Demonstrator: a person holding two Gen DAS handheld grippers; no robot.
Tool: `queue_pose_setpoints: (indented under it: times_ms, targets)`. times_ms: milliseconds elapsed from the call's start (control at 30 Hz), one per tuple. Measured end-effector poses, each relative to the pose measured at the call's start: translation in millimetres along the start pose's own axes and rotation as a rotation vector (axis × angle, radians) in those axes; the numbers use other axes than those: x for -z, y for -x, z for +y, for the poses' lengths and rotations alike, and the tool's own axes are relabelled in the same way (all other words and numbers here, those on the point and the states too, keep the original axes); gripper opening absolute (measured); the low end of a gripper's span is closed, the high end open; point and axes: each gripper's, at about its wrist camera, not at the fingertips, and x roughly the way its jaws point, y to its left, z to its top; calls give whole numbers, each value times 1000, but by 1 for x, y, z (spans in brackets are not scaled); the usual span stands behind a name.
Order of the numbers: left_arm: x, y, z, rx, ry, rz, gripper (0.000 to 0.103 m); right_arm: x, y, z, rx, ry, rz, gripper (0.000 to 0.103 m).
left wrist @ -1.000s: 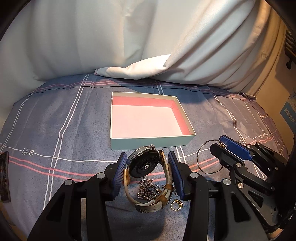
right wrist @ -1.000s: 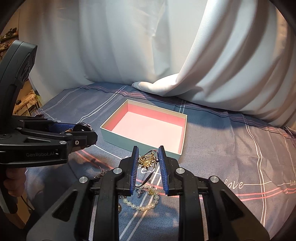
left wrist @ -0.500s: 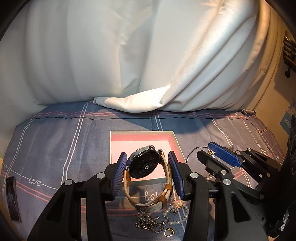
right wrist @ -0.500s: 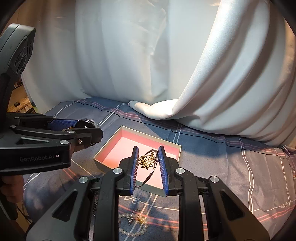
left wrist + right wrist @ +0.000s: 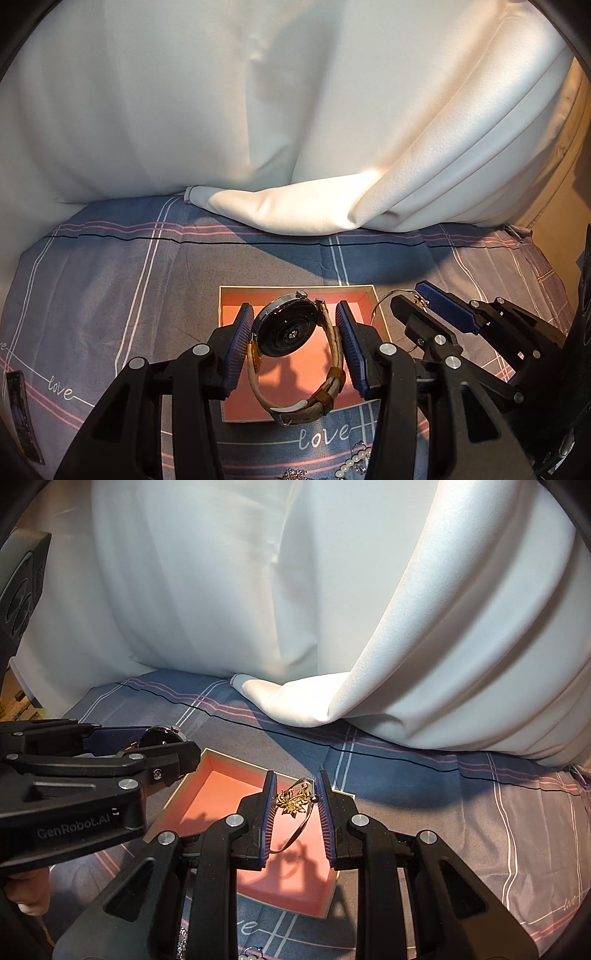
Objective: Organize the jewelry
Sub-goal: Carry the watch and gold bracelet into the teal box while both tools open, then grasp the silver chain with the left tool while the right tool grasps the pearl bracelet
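Both loads hang over the empty pink-lined rectangular box [image 5: 236,295], nothing dropped yet: my left gripper [image 5: 291,347] clamps the tan-strapped round watch [image 5: 286,328], my right gripper [image 5: 295,805] pinches the gold flower bangle [image 5: 293,801], pearls [image 5: 351,463] left at 5 o'clock.

Wristwatch [image 5: 291,332], dark round case back facing camera, tan leather strap looped below, held on edge at lower centre of left view, above the box. Open shallow box [image 5: 236,291], pink lining, pale rim, lower centre on the cloth. Gold flower-shaped piece on thin bangle [image 5: 295,801], lower centre of right view, over box interior.
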Motion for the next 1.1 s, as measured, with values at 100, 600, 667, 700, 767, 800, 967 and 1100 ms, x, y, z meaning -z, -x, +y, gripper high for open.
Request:
queue_pose_setpoints:
  times_ms: [100,600,667,700,767,800,967,1100]
  targets:
    - [-1,-20,5,-16,7,37,45,2,-23,-1,-8,-16,42,23]
    - [0,-71,22,-48,30,134,45,12,-70,0,-8,4,125,23]
    - [1,-73,22,-47,31,138,45,14,-72,0,-11,2,132,23]
    - [1,-73,22,-49,31,140,45,15,-73,0,-9,2,134,23]
    - [2,-74,23,-48,35,141,45,16,-74,-2,-8,-1,139,23]
    - [2,-75,23,-48,37,144,45,16,-74,-2,-7,-3,140,23]
    - [2,-75,23,-53,38,145,47,18,-73,-3,3,1,148,23]
    - [-5,-60,28,-83,76,87,78,17,-66,0,81,43,131,77]
